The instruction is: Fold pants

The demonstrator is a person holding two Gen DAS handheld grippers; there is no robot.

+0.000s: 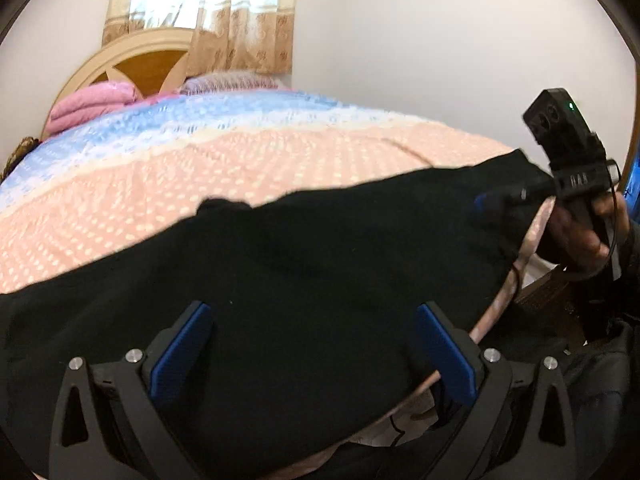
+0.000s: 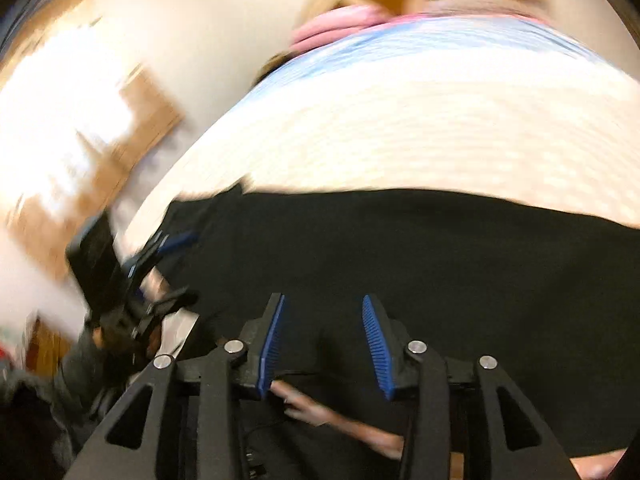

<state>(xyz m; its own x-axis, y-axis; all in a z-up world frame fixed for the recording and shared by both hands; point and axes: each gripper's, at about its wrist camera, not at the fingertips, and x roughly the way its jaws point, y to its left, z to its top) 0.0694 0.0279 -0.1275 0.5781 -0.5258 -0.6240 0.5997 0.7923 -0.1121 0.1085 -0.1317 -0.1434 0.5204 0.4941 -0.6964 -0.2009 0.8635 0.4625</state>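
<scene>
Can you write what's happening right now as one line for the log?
task: fold pants | black pants: spread on bed | left tool: open above pants, holds nothing | right tool: open, holds nothing

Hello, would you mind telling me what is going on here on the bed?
A person with a gripper in each hand is folding black pants spread on a dotted bedspread. The left gripper hangs open over the cloth, holding nothing. The right gripper is also open above the pants near their other end; its view is blurred. Neither grips the fabric now.
</scene>
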